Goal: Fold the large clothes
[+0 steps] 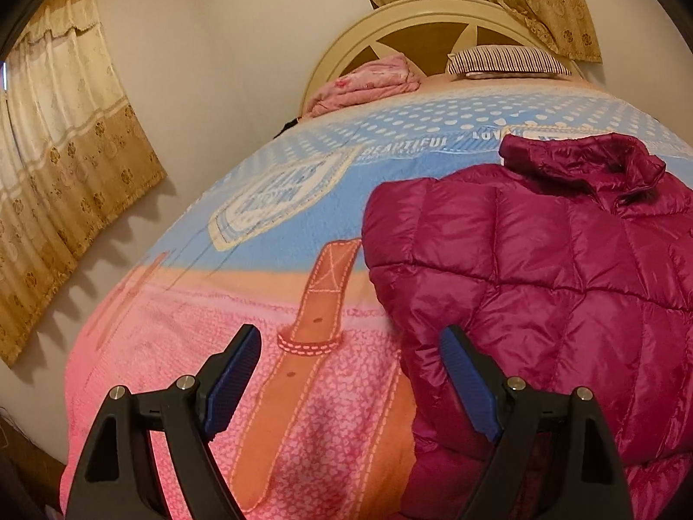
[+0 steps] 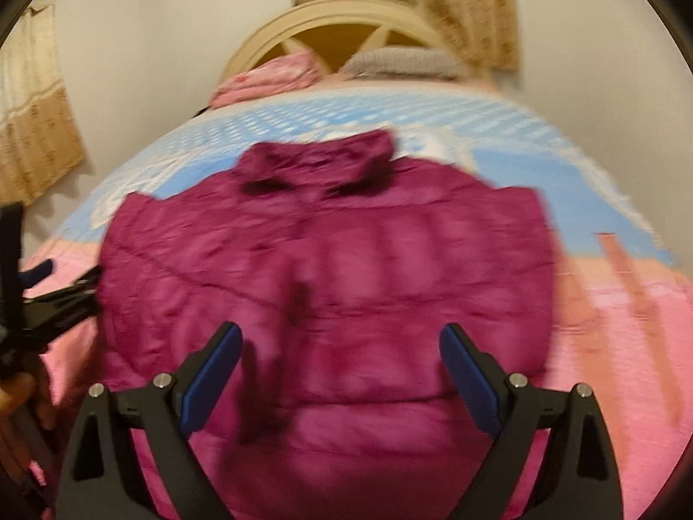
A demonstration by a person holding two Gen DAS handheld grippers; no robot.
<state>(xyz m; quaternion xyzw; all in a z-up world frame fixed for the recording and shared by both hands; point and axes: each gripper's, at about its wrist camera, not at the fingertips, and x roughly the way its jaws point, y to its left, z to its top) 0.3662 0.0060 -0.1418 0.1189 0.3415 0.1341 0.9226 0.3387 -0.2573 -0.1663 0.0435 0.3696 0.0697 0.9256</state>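
Observation:
A magenta quilted puffer jacket (image 1: 541, 268) lies on the bed, collar toward the headboard, its sleeves folded in. My left gripper (image 1: 351, 346) is open and empty, hovering at the jacket's left lower edge, over the blanket. In the right wrist view, which is blurred, the jacket (image 2: 329, 268) fills the middle and my right gripper (image 2: 340, 342) is open and empty above its lower part. The left gripper (image 2: 65, 290) shows at the far left edge of that view, beside the jacket.
The bed carries a pink and blue patterned blanket (image 1: 242, 286). A folded pink quilt (image 1: 368, 84) and a striped pillow (image 1: 506, 60) lie by the curved headboard (image 1: 416, 13). Curtains (image 1: 65, 151) hang on the left wall. The bed's left edge drops off near the wall.

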